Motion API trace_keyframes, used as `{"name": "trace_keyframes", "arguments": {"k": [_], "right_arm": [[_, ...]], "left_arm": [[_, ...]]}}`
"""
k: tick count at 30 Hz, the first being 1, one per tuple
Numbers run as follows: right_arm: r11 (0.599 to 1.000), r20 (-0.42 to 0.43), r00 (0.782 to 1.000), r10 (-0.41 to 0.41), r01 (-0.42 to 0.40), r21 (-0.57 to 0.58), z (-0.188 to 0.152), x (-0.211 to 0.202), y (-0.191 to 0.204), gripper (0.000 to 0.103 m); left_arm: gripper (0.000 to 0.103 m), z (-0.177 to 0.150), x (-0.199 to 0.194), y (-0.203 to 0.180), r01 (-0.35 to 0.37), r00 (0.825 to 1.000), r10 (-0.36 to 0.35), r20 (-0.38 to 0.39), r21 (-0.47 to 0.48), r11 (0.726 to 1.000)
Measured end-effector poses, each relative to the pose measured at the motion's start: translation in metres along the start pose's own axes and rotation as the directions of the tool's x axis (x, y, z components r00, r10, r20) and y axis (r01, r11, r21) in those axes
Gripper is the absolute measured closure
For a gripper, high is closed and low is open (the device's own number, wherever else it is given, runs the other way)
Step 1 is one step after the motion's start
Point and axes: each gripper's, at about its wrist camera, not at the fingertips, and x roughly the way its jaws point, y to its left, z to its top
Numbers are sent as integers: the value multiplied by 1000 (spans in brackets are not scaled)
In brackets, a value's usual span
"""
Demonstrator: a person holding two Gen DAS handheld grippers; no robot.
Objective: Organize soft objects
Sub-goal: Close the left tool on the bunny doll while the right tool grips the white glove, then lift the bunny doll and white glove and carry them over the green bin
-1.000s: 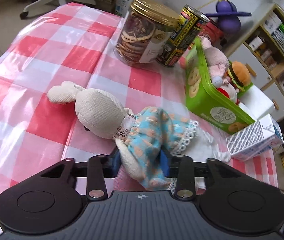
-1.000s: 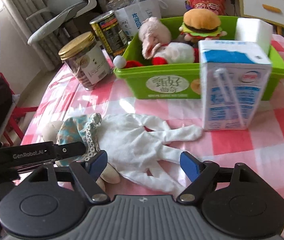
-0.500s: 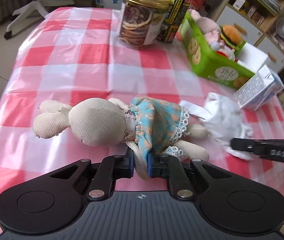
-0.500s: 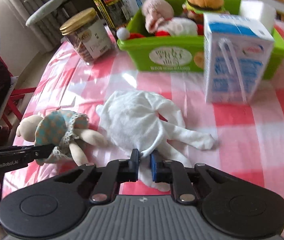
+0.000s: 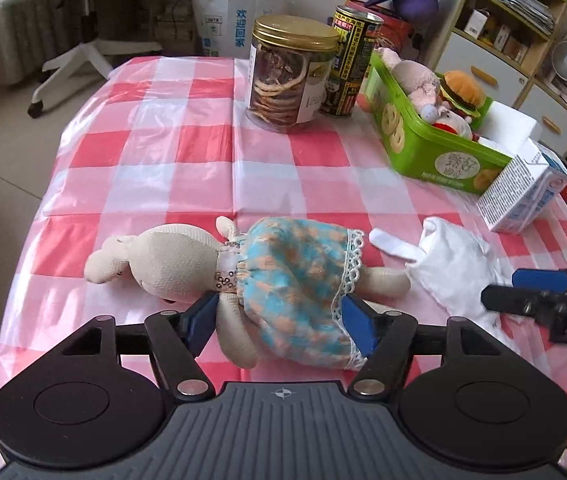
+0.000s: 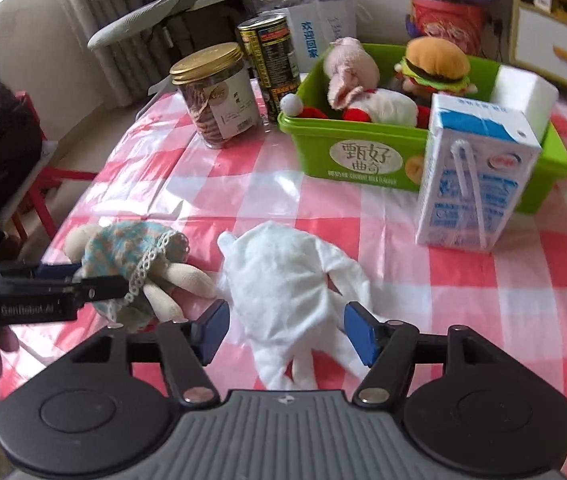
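Doll [image 5: 243,276], a knitted beige rabbit in a blue lace-edged dress, lies on the glossy checked cloth [image 5: 187,168] between the spread fingers of the left gripper [image 5: 281,320], whose jaws have just been opening. Beside it, a limp white fleece toy [image 6: 291,280] sprawls between the right gripper's [image 6: 287,330] blue pads, which have likewise just been opening. Behind, a green plastic bin [image 6: 363,152] holds plush toys, near a boxy milk carton [image 6: 475,184].
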Motion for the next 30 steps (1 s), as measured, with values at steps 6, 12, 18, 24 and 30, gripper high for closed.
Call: {"name": "trace_keyframes", "arguments": {"k": [6, 12, 18, 24, 30], "right_arm": [[998, -25, 999, -39, 38, -55, -2, 21, 7, 65], [995, -23, 998, -60, 58, -78, -5, 28, 11, 65], [989, -20, 996, -86, 83, -121, -10, 28, 18, 83], [996, -52, 997, -52, 48, -77, -6, 26, 14, 103], [1000, -54, 999, -1, 0, -10, -1, 19, 9, 103]], "left_arm": [[40, 3, 12, -7, -28, 999, 28, 19, -33, 999], [55, 4, 19, -8, -56, 998, 56, 13, -50, 997], [71, 4, 19, -8, -47, 999, 47, -7, -52, 998], [91, 5, 12, -5, -21, 999, 19, -26, -87, 996], [97, 8, 2, -6, -10, 1000, 10, -6, -66, 998]]}}
